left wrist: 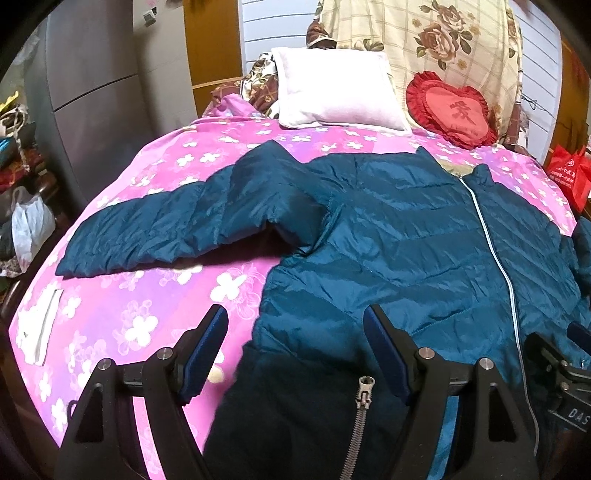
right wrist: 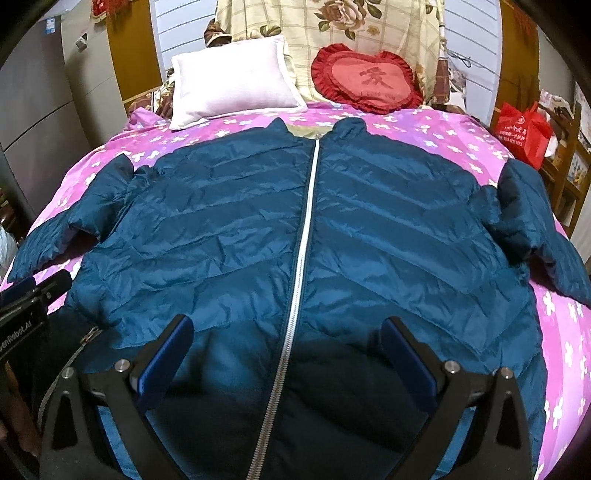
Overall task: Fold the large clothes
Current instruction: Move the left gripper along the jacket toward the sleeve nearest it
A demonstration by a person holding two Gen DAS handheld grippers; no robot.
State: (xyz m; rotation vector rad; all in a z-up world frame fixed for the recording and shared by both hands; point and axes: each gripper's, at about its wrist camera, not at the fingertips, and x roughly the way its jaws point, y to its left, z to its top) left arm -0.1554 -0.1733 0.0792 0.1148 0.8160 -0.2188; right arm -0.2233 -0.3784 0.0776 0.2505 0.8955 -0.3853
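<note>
A dark teal quilted puffer jacket (right wrist: 258, 229) lies face up on the pink flowered bedspread (left wrist: 147, 295), zipped along a light zipper (right wrist: 306, 221), collar toward the pillows. Its left sleeve (left wrist: 155, 229) stretches out across the bed, and the other sleeve (right wrist: 535, 229) lies bent at the right side. My left gripper (left wrist: 295, 328) is open over the jacket's lower left hem, nothing between its fingers. My right gripper (right wrist: 288, 336) is open above the hem, straddling the zipper. The right gripper's body (left wrist: 561, 369) shows at the left wrist view's edge.
A pale pink pillow (right wrist: 232, 85) and a red heart cushion (right wrist: 365, 79) sit at the head of the bed against a floral cover (right wrist: 332, 26). A red bag (right wrist: 524, 129) stands right of the bed; a grey cabinet (left wrist: 92, 92) and bags (left wrist: 29, 221) stand left.
</note>
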